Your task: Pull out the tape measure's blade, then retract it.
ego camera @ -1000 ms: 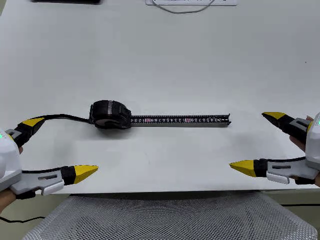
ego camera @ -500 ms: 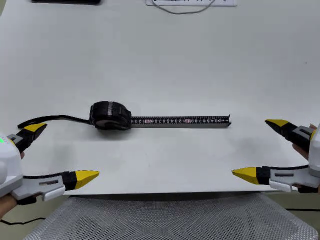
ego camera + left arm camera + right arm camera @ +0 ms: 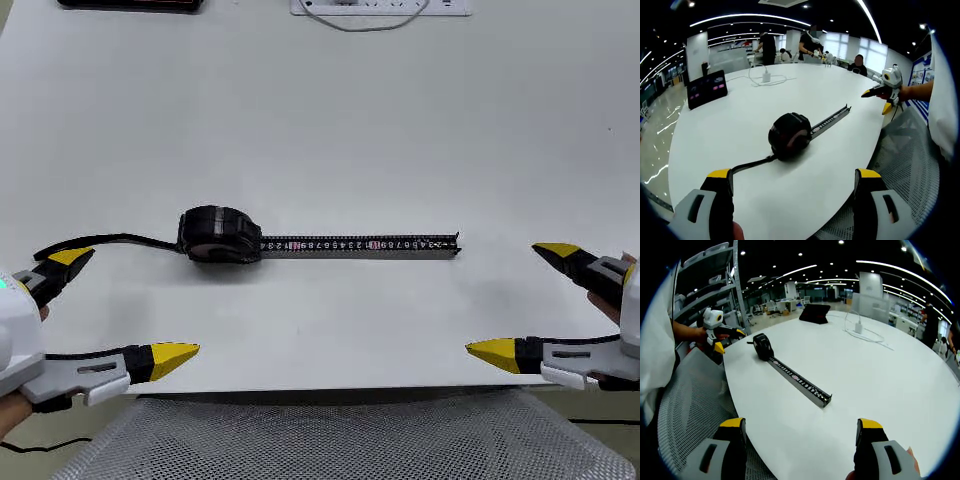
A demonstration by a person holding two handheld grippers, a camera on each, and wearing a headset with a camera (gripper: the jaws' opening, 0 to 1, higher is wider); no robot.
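Observation:
A black tape measure [image 3: 220, 234] lies on the white table [image 3: 330, 120], with its dark blade [image 3: 360, 244] drawn out to the right and resting flat. A black strap [image 3: 110, 240] trails left from the case. My left gripper [image 3: 125, 305] stands open at the table's near left edge, left of the case and apart from it. My right gripper [image 3: 525, 300] stands open at the near right edge, right of the blade's hooked end [image 3: 456, 243]. The case [image 3: 790, 136] and blade [image 3: 830, 119] lie ahead of the left jaws. The blade's end [image 3: 824, 399] lies ahead of the right jaws, the case [image 3: 761, 346] farther off.
A white power strip with a cable [image 3: 380, 8] and a dark tablet [image 3: 130, 4] sit at the table's far edge. A grey mesh chair back [image 3: 330, 435] stands just below the near edge. People stand in the room beyond the table [image 3: 810, 42].
Both grippers have drifted slightly down toward the table's near edge. The tape measure and its blade have not moved; the small shift in the picture is the camera's.

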